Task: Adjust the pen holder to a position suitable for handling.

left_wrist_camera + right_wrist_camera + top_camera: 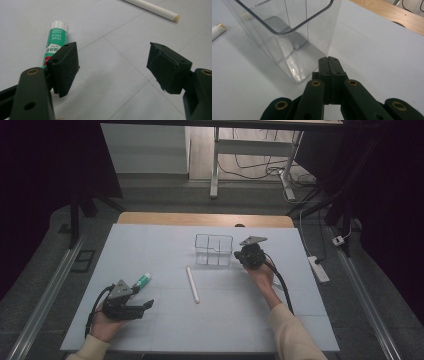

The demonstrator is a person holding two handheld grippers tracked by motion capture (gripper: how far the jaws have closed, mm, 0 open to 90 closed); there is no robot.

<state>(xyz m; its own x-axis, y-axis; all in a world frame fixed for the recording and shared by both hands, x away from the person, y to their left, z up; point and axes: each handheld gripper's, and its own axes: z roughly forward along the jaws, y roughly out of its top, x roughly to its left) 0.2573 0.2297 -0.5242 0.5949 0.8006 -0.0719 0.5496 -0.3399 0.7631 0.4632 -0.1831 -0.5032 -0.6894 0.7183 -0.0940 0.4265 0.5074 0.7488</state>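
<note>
Left gripper (148, 304), jaws spread, rests low on the table (165, 330) beside the glue stick (55, 41). Right gripper (328, 60), jaws pressed together and holding nothing, sits against the clear bin (287, 40); a white tube (192, 284) lies between them.

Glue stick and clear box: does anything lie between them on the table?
Yes. In the high view a white tube lies on the table between the glue stick and the clear box, touching neither.

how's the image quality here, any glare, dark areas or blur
High view: the table is evenly lit, surroundings fall to near black. Left gripper view: the glue stick label reads sharply, the near jaw arms are soft. Right gripper view: pale reflections streak the clear plastic organizer; the right gripper casts only a faint shadow.
</note>
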